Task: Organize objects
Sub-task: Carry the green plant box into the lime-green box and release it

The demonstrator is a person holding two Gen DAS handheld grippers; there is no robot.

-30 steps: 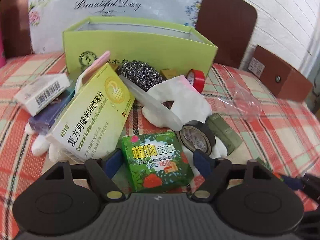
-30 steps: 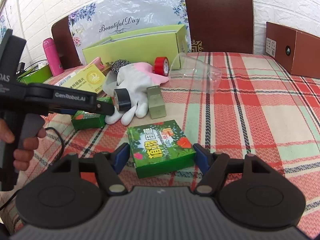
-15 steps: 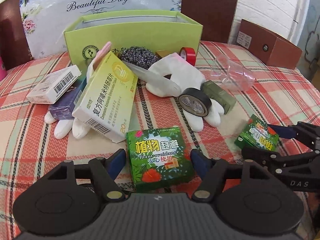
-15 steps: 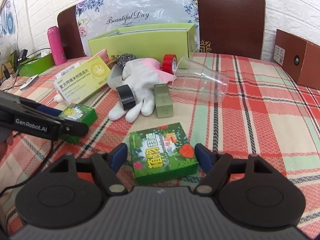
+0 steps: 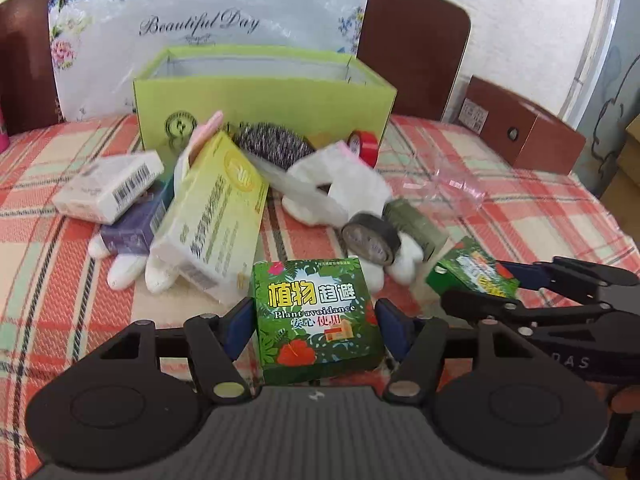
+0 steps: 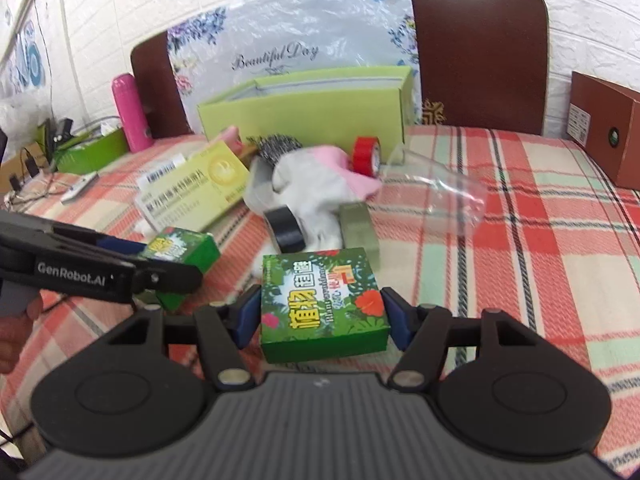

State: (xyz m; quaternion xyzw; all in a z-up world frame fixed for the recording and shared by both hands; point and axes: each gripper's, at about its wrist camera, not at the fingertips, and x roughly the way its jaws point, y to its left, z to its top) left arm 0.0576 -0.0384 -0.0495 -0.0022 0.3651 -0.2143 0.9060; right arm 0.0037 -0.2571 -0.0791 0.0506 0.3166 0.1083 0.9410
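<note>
- The left gripper (image 5: 314,320) has just been closing its jaws, and the blue pads now pinch a green leaf-print box (image 5: 316,316) by its two sides, lifted off the checked tablecloth (image 5: 52,280) near its front edge.
- The right gripper (image 6: 320,316) has likewise just been closing, and it clamps a second green box (image 6: 322,300), also raised at the front edge.
- Both boxes look set for the lime-green carton (image 5: 264,108) at the back edge, so I'd keep each one level and carry it high over the clutter.
- In the way lie a black tape roll (image 5: 370,238), a white glove (image 5: 348,188) and a yellow medicine box (image 5: 212,208).
- A tipped clear cup (image 6: 436,192) lies to the right and is easy to clip.
- The carton stands open at the top; its pale inner wall shows, but its floor is hidden, so I can't tell what it holds.
</note>
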